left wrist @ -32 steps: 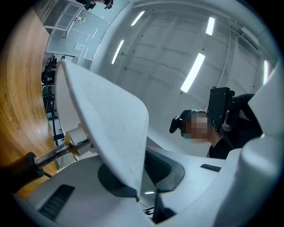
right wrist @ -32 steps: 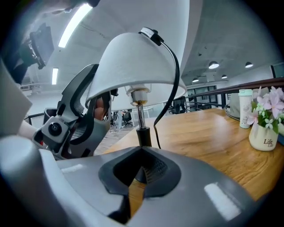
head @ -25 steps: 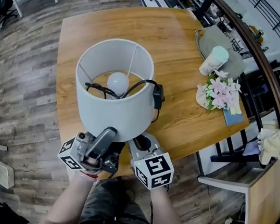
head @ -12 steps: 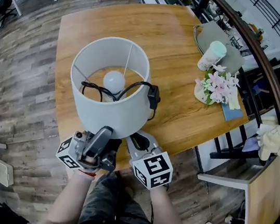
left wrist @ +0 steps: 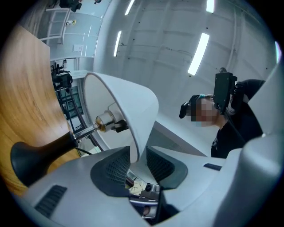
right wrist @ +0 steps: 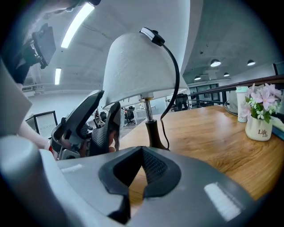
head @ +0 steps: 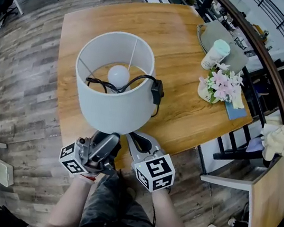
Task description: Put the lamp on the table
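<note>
Broad bare tabletop beyond the lamp; flower vase and lidded cup crowding the right edge.

**Left gripper on the shade rim, right gripper shut and empty**

Left gripper: tilted upward. Its jaws are closed on the lower rim of the lampshade, and in the left gripper view the rim fills the gap from pad to pad.

Right gripper: just beside the left one and angled slightly downward. Its jaws are together with nothing between them.

Left forearm and right forearm: both reach forward from the bottom of the head view, close together, with the wrists roughly level with each other.
</note>
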{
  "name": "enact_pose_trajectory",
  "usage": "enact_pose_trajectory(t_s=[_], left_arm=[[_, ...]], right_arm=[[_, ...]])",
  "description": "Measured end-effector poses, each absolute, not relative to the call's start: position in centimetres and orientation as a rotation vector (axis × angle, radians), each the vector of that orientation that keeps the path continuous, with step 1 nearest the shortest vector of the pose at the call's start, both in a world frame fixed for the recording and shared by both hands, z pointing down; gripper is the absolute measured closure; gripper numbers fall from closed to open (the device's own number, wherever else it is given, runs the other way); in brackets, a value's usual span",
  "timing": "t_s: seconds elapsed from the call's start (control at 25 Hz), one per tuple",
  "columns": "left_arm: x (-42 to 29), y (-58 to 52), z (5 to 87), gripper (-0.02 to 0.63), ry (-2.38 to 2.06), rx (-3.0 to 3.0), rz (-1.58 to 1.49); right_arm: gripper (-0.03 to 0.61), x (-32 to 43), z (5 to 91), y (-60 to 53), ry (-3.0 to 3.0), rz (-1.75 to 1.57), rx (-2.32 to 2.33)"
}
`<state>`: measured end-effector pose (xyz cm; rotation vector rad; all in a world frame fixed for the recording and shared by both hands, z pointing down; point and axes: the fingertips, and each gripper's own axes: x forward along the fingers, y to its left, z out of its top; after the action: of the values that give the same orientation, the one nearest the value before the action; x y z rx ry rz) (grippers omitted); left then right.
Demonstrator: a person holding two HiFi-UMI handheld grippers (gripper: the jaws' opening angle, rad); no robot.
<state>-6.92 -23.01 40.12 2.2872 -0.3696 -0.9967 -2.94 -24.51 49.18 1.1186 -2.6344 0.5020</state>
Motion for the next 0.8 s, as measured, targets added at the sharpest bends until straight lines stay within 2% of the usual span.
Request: enact_pose_trajectory(t_s=[0.36,0.56,0.8], left_arm=[[-7.8,-22.3,43.3,0.524,-0.584,2.275,-0.830],[-8.3,-21.3,44.6,0.606,-0.743,2.332,-0.667],[-8.6,-19.7,45.0,0.617,-0.865,2.398,-0.535]], right_arm=[[0.571,-3.3,49.6,-23.0,-2.641,0.501,1.109],[0.572,-2.9,49.4,-22.0,-2.650,0.456,1.123],[0.572,-2.7,48.8,-20.6,-2.672,0.422,1.115]])
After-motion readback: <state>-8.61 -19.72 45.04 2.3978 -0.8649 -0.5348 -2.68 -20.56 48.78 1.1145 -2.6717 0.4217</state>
